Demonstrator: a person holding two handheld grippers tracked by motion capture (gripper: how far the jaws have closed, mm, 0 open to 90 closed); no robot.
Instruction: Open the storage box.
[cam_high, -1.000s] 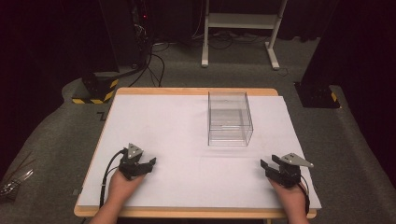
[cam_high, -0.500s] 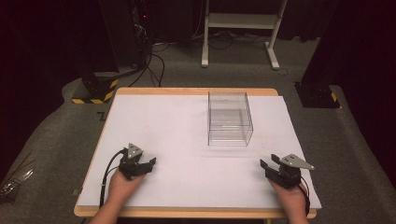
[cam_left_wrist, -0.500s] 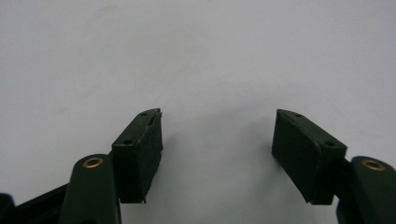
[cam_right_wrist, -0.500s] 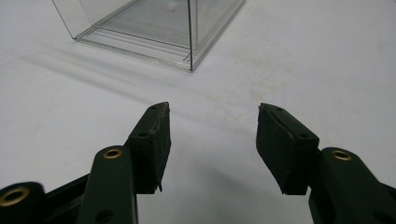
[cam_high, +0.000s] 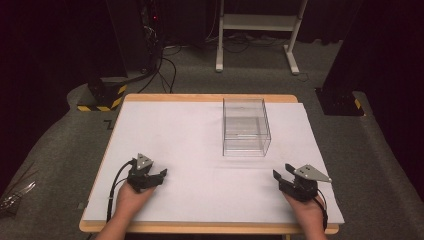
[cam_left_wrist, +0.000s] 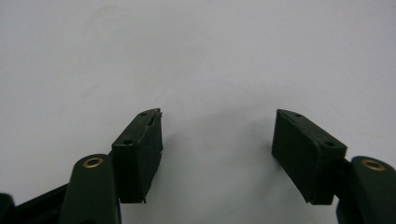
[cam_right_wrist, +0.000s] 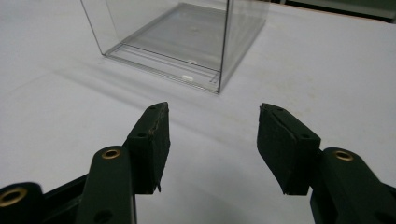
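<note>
Clear plastic box (cam_high: 246, 127) stands upright and empty on the white table cover (cam_high: 190, 130), right of centre toward the far edge. Left gripper (cam_high: 159, 176) and right gripper (cam_high: 278, 176) rest near the front edge, jaws apart, holding nothing. Grey carpet and a white stand (cam_high: 257, 25) lie beyond. Right gripper view faces the box's corner (cam_right_wrist: 223, 46).

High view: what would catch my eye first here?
A clear, square-sided plastic box stands empty on the white-covered table, right of its middle. Near the front edge, two hands each hold black two-jaw tongs, the left tongs and right tongs, both open, holding nothing and resting apart from the box.
</note>
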